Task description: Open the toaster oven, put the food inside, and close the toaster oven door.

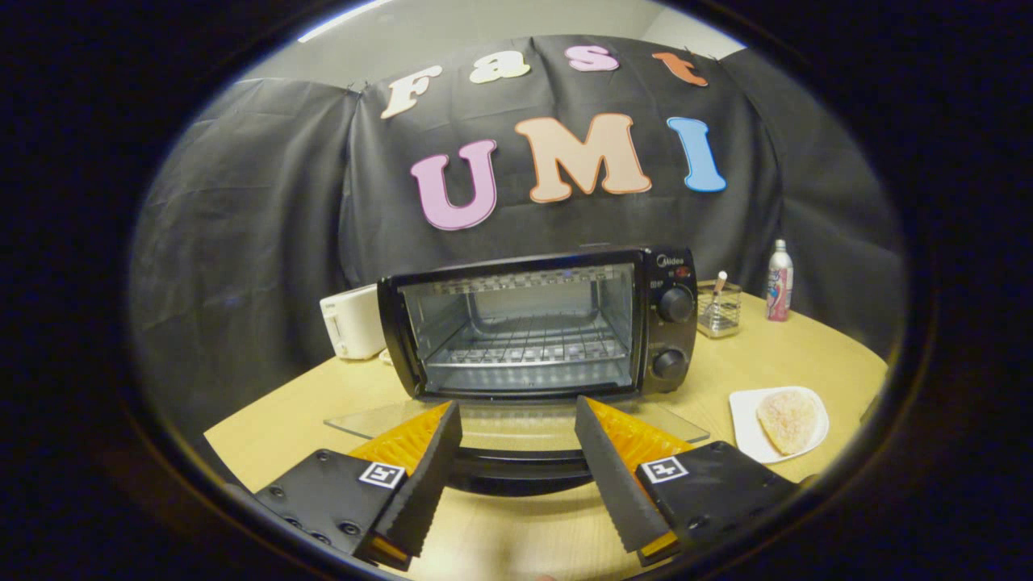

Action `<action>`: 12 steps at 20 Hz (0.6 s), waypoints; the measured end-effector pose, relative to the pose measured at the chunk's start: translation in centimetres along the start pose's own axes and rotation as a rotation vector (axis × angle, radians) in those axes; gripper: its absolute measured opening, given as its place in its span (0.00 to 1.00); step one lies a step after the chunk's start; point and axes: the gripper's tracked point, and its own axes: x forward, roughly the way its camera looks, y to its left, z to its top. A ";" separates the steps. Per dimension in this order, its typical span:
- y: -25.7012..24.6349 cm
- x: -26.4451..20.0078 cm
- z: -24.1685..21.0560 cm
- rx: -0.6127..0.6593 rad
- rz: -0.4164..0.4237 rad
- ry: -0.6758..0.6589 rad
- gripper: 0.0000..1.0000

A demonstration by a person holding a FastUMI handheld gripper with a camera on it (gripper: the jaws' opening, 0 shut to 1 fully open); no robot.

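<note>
Claw (pixel 516 476) spread wide, gripping nothing, fingers either side of the door handle (pixel 520 472). Toaster oven (pixel 537 327) just ahead on the tabletop (pixel 807 355), glass door (pixel 516 421) dropped flat, rack bare. Food (pixel 787 420) sat on a white plate (pixel 746 428), off right of the fingers.

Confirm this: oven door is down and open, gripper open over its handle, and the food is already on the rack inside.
Not quite. In the gripper view the food lies on the white plate beside the toaster oven; the rack is bare. The door is down, and the gripper is open over the handle.
</note>
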 end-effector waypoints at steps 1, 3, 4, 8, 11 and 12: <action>0.0 0.1 -1.0 0.005 0.001 0.030 0.93; -0.1 0.1 -3.3 0.012 0.001 0.107 0.93; -0.1 0.2 -4.1 0.008 0.001 0.131 0.92; -0.2 0.6 -4.8 -0.019 -0.006 0.130 0.92; -0.3 0.8 -4.8 -0.025 0.006 0.134 0.92; -0.3 0.7 -4.8 -0.022 0.013 0.141 0.92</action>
